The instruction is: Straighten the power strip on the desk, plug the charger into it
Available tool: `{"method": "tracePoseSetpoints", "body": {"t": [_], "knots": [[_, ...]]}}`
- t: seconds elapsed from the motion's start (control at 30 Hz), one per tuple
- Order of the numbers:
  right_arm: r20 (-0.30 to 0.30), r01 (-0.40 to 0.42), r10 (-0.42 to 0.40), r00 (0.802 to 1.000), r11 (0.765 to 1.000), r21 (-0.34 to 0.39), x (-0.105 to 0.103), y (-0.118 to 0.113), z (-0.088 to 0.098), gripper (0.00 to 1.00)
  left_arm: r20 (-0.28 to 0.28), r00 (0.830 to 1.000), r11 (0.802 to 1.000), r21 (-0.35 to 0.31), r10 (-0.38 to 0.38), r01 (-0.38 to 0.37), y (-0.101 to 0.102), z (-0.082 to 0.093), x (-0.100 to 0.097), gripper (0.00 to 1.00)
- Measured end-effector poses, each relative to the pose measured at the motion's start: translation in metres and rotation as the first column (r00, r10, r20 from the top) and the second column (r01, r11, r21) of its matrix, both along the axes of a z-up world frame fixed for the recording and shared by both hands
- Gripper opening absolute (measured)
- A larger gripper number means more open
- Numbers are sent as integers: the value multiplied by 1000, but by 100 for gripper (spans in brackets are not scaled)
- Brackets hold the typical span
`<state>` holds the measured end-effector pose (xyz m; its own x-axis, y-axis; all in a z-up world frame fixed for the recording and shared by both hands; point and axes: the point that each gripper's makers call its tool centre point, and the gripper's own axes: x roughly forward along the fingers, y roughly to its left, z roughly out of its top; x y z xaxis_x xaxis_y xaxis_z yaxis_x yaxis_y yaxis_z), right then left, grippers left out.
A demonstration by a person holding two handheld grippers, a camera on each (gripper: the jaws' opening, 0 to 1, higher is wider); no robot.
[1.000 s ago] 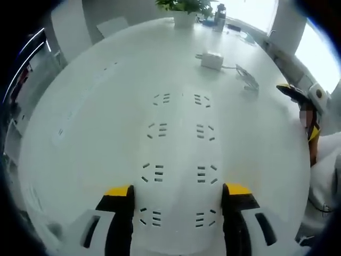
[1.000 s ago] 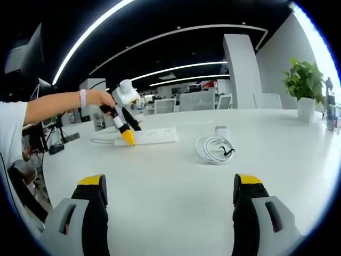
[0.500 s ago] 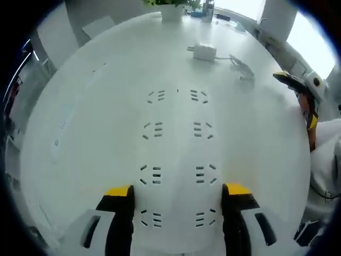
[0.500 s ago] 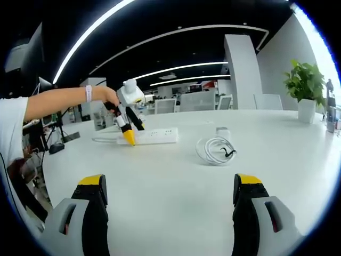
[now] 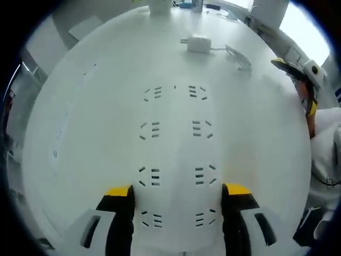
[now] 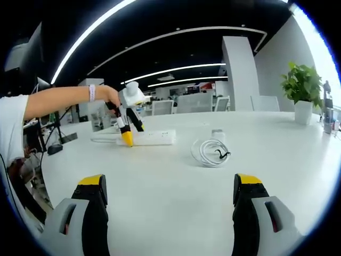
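In the left gripper view, my left tongs (image 5: 178, 198) stand spread wide, straddling the near end of the long white plastic power strip (image 5: 176, 154) on the white bench (image 5: 80, 133). Its long axis runs straight ahead between the tips, toward the small white square charger (image 5: 197, 44). To straighten it well, I judge I should pinch it squarely, then pivot slowly.

In the right gripper view, my right tongs (image 6: 169, 194) hang released and empty. The strip lies crosswise ahead and left, the white coiled cable (image 6: 209, 151) ahead.
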<state>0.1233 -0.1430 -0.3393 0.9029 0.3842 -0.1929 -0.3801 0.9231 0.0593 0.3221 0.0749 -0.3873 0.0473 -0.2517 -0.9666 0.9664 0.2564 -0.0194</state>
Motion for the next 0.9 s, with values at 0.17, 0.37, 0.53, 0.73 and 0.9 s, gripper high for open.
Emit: {"method": "tracePoseSetpoints", "body": {"t": [0.17, 0.37, 0.53, 0.73, 0.9], "knots": [[2, 4, -4, 1000, 1000, 1, 0, -1, 1, 98, 3, 1000, 999, 13, -30, 30, 2, 1, 7, 67], [-7, 2, -2, 1000, 1000, 8, 0, 3, -3, 98, 16, 997, 997, 14, -76, 75, 2, 2, 13, 67], [-5, 1, -1, 1000, 1000, 11, 0, 5, -2, 98, 30, 993, 993, 20, -115, 114, 1, 3, 14, 67], [-10, -3, 3, 1000, 1000, 8, -1, 5, -3, 98, 43, 989, 989, 25, -144, 143, -2, 2, 7, 67], [-7, 0, 0, 1000, 1000, 10, -1, 6, -2, 98, 51, 984, 985, 37, -172, 170, -4, 2, 3, 67]]}}
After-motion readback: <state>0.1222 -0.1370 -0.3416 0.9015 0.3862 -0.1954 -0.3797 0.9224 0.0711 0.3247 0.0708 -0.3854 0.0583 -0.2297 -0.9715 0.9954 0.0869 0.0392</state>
